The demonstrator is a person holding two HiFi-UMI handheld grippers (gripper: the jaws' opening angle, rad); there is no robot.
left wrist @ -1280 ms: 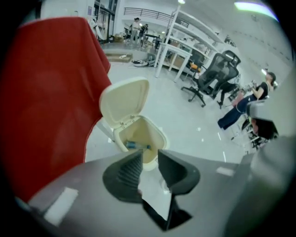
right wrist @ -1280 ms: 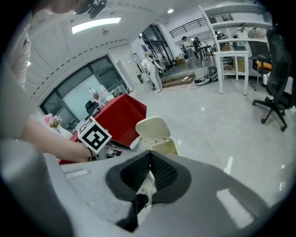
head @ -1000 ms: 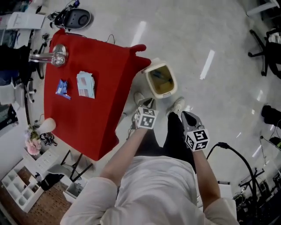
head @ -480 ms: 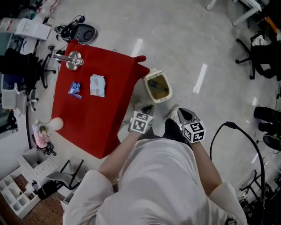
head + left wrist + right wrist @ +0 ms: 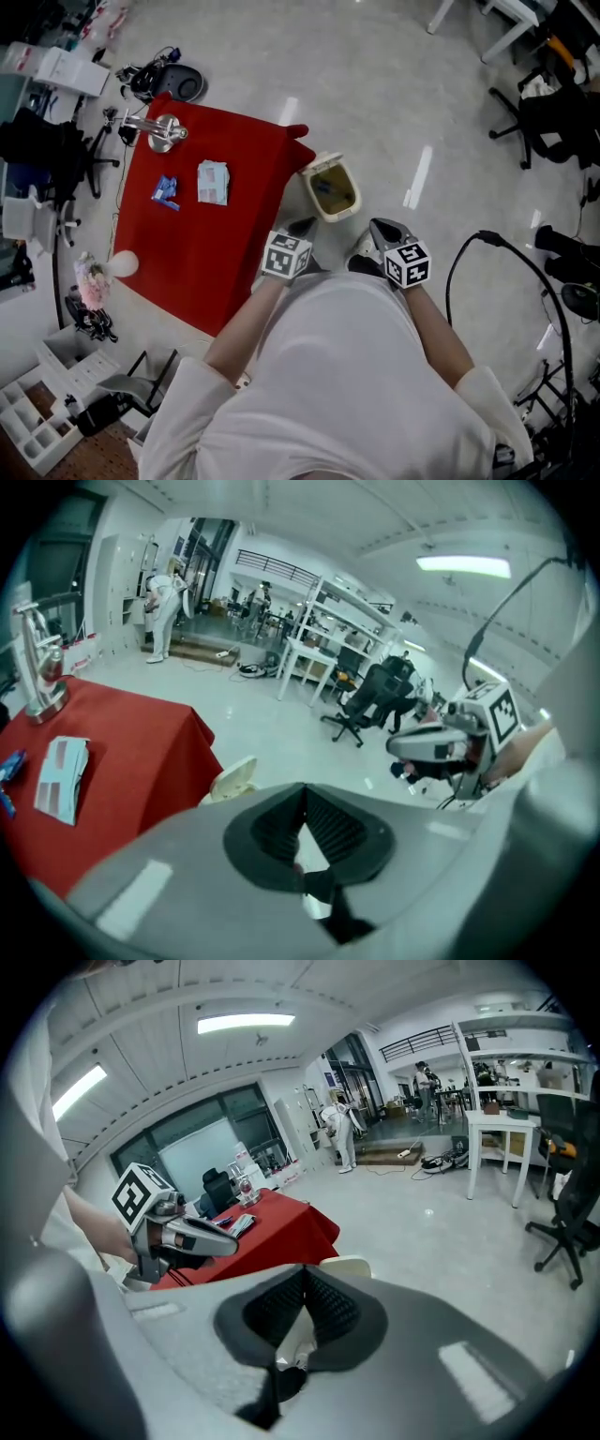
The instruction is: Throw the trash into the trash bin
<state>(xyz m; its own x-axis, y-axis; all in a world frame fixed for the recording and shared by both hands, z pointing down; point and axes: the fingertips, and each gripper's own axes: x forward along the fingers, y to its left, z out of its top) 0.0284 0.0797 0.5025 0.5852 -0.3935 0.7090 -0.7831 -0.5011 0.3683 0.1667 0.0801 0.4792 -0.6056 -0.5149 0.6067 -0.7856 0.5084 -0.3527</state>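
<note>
Since both pairs of jaws are pinched tight with nothing between them, I carry no trash right now. In the left gripper view, the left gripper (image 5: 302, 803) has its dark ribbed pads pressed together at the tips. The right gripper view shows the same for the right gripper (image 5: 302, 1283). From the head view, both grippers sit close in front of the person's body and tilt down at the floor. I think they are held like that to rest between jobs, ready to go to the table.

Just past the jaw tips stands the trash bin (image 5: 354, 192). It is a small cream bin on the floor, and its top is open. It stands just beside the corner of the red table (image 5: 225, 253), so the trash has only a short way to go. I see something dark and bluish inside the bin, but I cannot tell what it is.

On the table lie a blue wrapper (image 5: 167, 192) and a pale packet (image 5: 213, 182), side by side. I guess these are the trash I have to throw in. They are well apart from both grippers. A shiny metal stand (image 5: 161, 131) is at the far end of the table, near them.

Nothing blocks the way to the bin. To reach the wrapper I must go over the table edge. A black cable (image 5: 506, 262) loops on the floor to the right, and office chairs (image 5: 553, 112) stand farther off.
</note>
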